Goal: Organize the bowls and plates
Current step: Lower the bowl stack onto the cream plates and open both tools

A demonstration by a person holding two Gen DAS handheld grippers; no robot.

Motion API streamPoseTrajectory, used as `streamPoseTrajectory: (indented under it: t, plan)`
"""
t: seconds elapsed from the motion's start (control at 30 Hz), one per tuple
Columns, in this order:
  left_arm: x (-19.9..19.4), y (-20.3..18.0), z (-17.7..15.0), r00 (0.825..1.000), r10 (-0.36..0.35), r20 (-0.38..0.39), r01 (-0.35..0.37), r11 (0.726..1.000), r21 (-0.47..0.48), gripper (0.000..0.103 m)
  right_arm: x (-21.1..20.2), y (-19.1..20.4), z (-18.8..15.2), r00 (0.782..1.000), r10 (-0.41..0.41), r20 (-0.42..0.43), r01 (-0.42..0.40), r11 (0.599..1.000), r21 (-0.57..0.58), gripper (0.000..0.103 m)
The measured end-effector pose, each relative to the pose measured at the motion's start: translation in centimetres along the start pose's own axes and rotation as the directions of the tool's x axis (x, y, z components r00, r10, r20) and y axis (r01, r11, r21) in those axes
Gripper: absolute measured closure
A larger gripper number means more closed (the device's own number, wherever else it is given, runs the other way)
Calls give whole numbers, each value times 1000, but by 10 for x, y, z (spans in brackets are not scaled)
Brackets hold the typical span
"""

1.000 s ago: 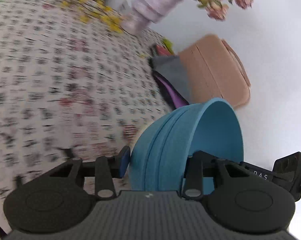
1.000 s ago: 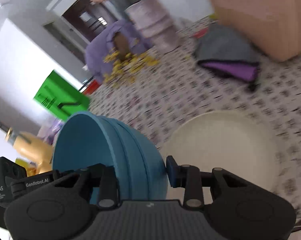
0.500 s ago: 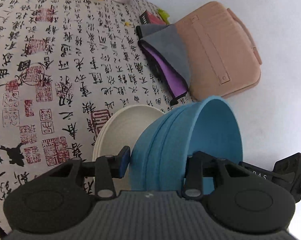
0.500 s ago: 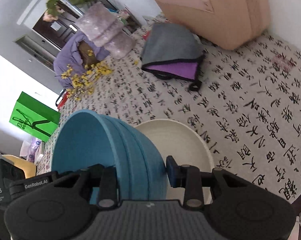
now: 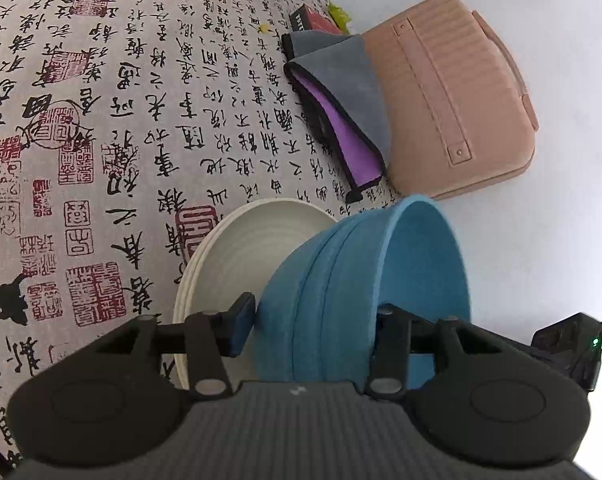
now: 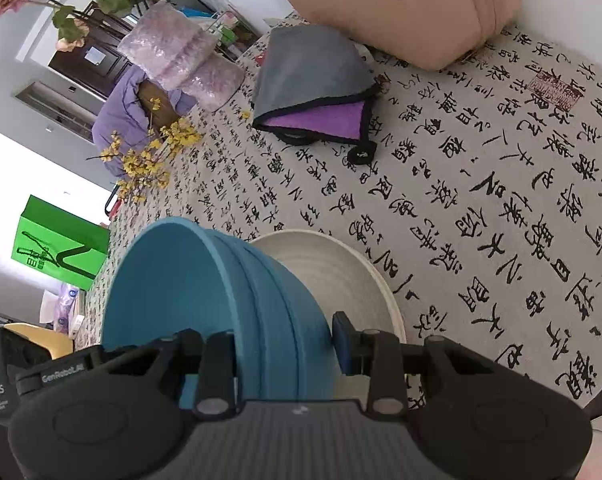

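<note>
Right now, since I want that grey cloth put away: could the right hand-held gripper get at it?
Probably not yet: the right hand-held gripper is shut on the blue bowls above the cream plates. Otherwise the tablecloth up to the grey cloth looks bare.

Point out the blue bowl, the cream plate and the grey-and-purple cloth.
blue bowl (image 5: 421,264): left wrist view, on its inner wall.
cream plate (image 5: 253,252): left wrist view, on its ridged inner surface.
grey-and-purple cloth (image 6: 309,68): right wrist view, on its grey top fold.
</note>
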State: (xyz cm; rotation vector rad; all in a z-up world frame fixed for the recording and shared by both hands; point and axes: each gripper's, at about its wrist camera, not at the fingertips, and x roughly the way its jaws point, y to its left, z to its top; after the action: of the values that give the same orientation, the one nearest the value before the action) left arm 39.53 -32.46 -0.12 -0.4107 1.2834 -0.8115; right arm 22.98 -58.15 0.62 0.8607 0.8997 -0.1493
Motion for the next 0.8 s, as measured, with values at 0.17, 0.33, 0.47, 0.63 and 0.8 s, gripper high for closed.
streamPoseTrajectory:
  t: [0.17,0.33,0.47,0.63,0.8]
  plan:
    - [-15,-9,-5,996,77,37,-80,995,57,36,-7,-3,2,999,-18,44,18,1000,-2,57]
    - [-37,-17,-17,991,104,86,-112,989,93,23,-33,6,-7,992,-42,116,51,996,-73,44]
    - [-58,-28,-33,988,103,111,-120,980,160,21,-58,21,-21,979,-76,188,107,980,-166,39]
    - [-85,-44,-65,976,118,182,-163,953,256,18,-88,35,-46,953,-109,283,187,946,-264,35]
    - [-111,-53,-107,944,150,294,-249,910,333,17,-116,43,-81,931,-85,355,206,925,-320,28]
